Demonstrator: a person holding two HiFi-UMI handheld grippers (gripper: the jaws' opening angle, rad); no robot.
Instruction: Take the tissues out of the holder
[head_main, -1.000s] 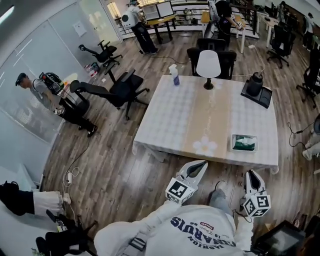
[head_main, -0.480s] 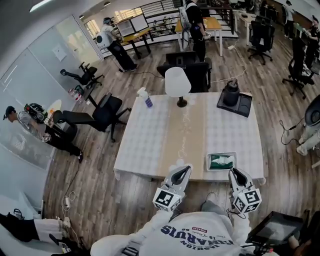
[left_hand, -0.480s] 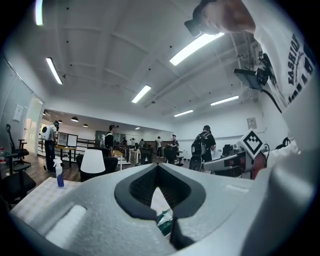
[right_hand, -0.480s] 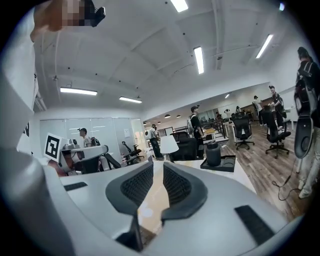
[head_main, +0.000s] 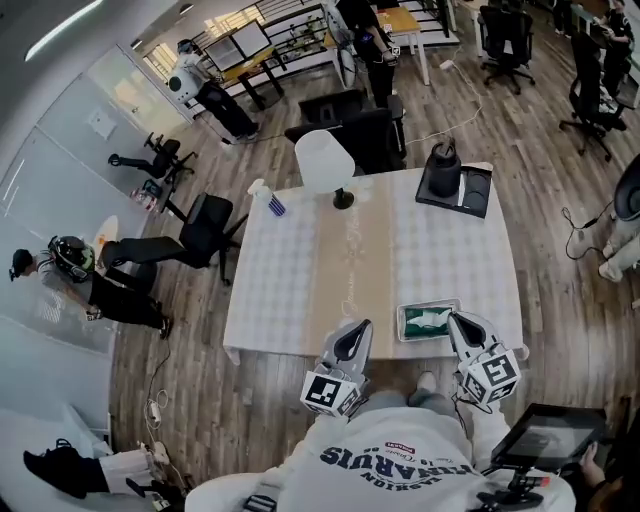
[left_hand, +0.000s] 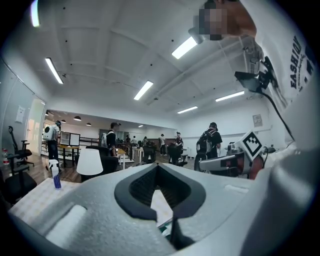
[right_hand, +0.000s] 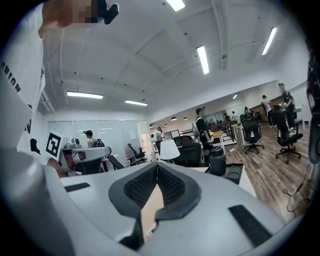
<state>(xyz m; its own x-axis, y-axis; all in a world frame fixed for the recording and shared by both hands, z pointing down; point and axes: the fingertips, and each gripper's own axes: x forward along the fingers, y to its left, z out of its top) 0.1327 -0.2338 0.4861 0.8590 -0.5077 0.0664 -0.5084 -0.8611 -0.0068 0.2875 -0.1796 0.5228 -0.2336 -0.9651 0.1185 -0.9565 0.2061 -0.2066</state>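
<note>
I wear a white sweatshirt with long sleeves. It has curved dark blue letters and a small red label on it. My left gripper and my right gripper have light grey shells. The jaws have dark ribbed pads inside. Each gripper carries a cube with black-and-white square markers.

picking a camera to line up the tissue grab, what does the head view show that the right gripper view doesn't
Head view only: the tissue holder with the tissues in it, at the table's near edge close by the right hand-held gripper.
Right gripper view only: that hand-held gripper's jaws up close, which have just been closing and now meet with nothing between them, and the ceiling lights.
Both: the white lamp, the black jug and the table.
</note>
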